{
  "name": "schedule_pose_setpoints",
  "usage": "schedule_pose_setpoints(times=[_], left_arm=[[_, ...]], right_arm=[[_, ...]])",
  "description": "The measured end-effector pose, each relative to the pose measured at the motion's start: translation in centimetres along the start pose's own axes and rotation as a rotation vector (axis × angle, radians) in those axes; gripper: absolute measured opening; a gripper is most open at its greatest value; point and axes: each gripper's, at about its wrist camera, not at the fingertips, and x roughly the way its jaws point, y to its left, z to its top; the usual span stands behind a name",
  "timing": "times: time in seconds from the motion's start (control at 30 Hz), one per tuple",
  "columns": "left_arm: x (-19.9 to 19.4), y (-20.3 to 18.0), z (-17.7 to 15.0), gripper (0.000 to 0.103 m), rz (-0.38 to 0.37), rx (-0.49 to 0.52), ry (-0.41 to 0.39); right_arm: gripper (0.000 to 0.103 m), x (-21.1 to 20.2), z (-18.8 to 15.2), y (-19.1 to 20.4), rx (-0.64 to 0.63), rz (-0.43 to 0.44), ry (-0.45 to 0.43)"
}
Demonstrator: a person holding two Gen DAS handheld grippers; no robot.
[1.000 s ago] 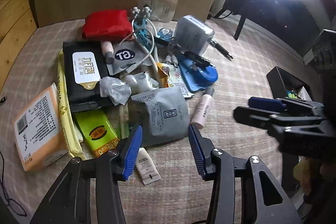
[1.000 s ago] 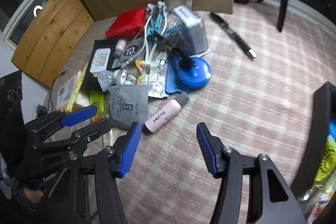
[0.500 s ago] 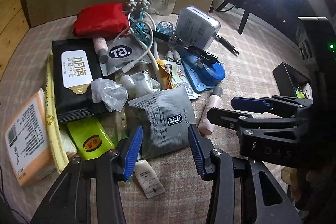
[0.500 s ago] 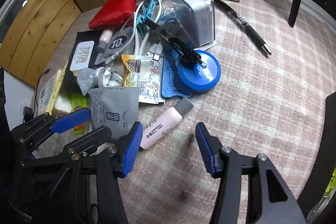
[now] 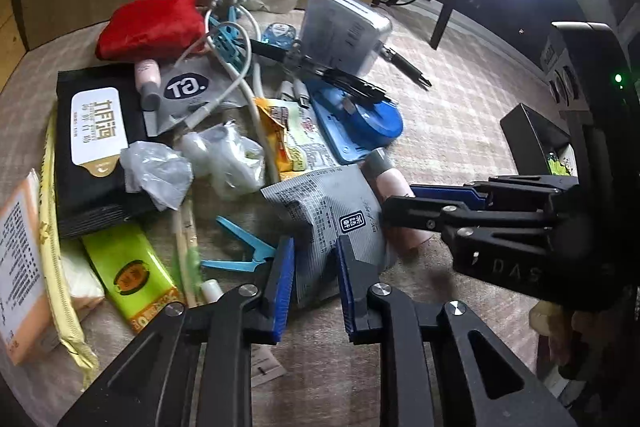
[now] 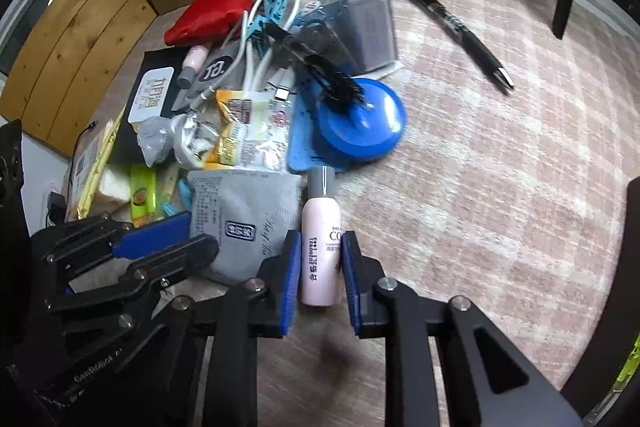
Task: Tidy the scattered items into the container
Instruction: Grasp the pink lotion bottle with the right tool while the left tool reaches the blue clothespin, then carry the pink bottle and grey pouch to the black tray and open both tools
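Right gripper (image 6: 320,269) pinches the pink bottle (image 6: 321,251) at its base, just right of the gray pouch (image 5: 328,215). Left gripper (image 5: 314,279) clamps that pouch's near edge, lifted. Both grips look ready to carry things to the black container (image 5: 532,139), far right of the pouch.

Most of the pink bottle (image 5: 394,183) is hidden in the left wrist view behind the right gripper (image 5: 400,203) and the grey packet (image 5: 324,211); only its cap and part of its body are seen. The lower edge of the grey packet is covered by the fingers of the left gripper (image 5: 314,283), so contact cannot be judged. The black container (image 5: 528,135), beyond the right gripper, is largely blocked, and its contents cannot be made out. The orange pack (image 5: 18,267), far left of the left gripper, is cut by the frame edge. In the right wrist view, the black brush (image 6: 332,75) ahead of the tool is blurred.
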Motion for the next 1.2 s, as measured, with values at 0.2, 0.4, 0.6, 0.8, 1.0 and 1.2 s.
schedule_pose_setpoints(times=[0.2, 0.4, 0.6, 0.8, 1.0, 1.2], left_arm=[[0.4, -0.5, 0.3, 0.020, -0.028, -0.022, -0.001], [-0.5, -1.5, 0.3, 0.006, -0.022, 0.018, -0.053], [-1.7, -1.6, 0.3, 0.003, -0.056, 0.018, -0.078], [-2.7, -2.1, 0.1, 0.003, -0.050, 0.017, -0.100], [-5.2, -3.3, 0.9, 0.003, -0.086, 0.029, -0.138], [-6.9, -7.1, 2.3, 0.003, -0.142, 0.086, -0.177]], right_arm=[[0.021, 0.1, -0.2, -0.2, -0.016, -0.014, -0.002], [0.020, -0.2, -0.6, -0.2, -0.001, 0.005, -0.014], [0.020, -1.5, -1.3, -1.2, 0.021, 0.013, -0.045], [0.020, -3.7, -1.8, -2.4, 0.046, 0.016, -0.091], [0.020, -8.5, -2.8, -2.9, 0.047, 0.014, -0.176], [0.020, -13.7, -4.2, -5.0, 0.104, -0.027, -0.293]])
